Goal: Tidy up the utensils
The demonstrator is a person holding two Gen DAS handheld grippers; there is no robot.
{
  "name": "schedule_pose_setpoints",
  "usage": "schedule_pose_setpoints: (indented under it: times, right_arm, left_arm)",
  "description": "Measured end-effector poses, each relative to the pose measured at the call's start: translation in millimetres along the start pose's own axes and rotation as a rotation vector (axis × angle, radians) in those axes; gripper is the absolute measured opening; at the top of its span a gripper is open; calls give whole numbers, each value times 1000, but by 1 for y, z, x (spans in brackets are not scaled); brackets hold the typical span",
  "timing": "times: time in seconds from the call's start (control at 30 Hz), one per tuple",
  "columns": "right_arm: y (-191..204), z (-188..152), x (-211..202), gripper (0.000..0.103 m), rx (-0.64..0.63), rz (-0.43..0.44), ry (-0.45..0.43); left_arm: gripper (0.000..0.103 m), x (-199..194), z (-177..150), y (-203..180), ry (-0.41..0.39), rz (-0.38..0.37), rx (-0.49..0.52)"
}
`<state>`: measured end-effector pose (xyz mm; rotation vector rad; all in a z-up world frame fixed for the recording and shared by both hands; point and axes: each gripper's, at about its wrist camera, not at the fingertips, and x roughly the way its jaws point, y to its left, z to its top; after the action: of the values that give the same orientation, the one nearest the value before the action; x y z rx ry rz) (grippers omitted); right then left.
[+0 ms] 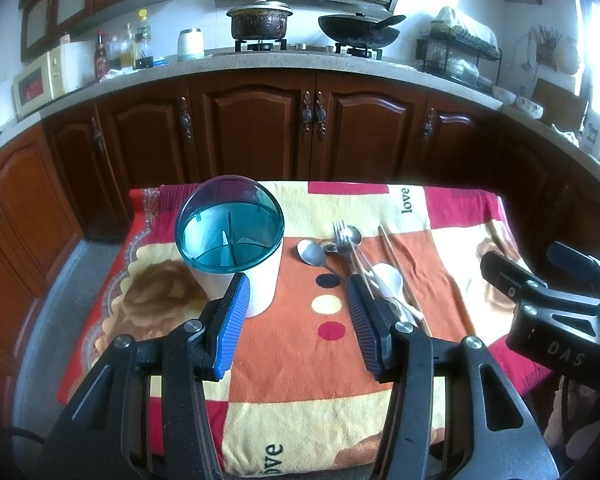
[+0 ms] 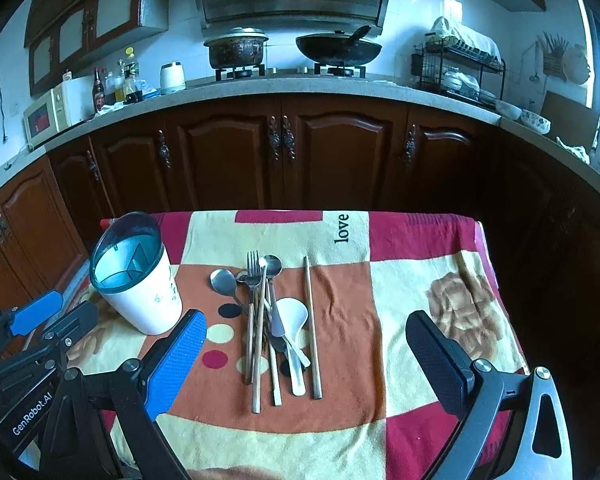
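Note:
A white utensil holder [image 1: 260, 280] with a teal divided insert and tilted clear lid stands at the table's left; it also shows in the right wrist view [image 2: 148, 296]. A pile of utensils lies mid-table: metal spoons [image 2: 223, 282], a fork [image 2: 253, 268], a white ceramic spoon [image 2: 292, 312] and wooden chopsticks [image 2: 311, 320]. My left gripper [image 1: 296, 288] is open and empty, just right of the holder and left of the pile. My right gripper [image 2: 304, 332] is open and empty, low over the near ends of the utensils.
The table carries a patterned red, orange and cream cloth [image 2: 420, 280]. Dark wood cabinets [image 2: 284, 152] stand beyond it, with a counter holding a pot [image 2: 236, 50], a wok [image 2: 338, 50], a dish rack [image 2: 460, 68] and a microwave [image 2: 48, 116].

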<state>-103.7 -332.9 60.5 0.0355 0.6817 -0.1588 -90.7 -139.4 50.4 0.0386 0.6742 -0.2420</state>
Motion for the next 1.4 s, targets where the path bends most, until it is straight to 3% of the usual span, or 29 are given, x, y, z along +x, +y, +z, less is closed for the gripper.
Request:
schedule_pose_setpoints:
  times: [0.83, 1.0, 1.13, 1.3, 1.4]
  right_arm:
    - [-13, -12, 26, 99, 5, 41, 79]
    - [-22, -17, 43, 99, 15, 88, 99]
    - [-28, -20, 58, 88, 4, 98, 119]
    - [-37, -24, 83, 84, 5, 124, 160]
    - [-40, -22, 97, 75, 3, 152, 177]
  left_arm:
    - [50, 24, -6, 4, 65, -15, -26]
    - [50, 33, -7, 7, 91, -38, -46]
    - [50, 41, -9, 5, 113, -53, -48]
    - [50, 50, -8, -3, 128, -64, -24]
    - [50, 58, -5, -8, 142, -82, -18]
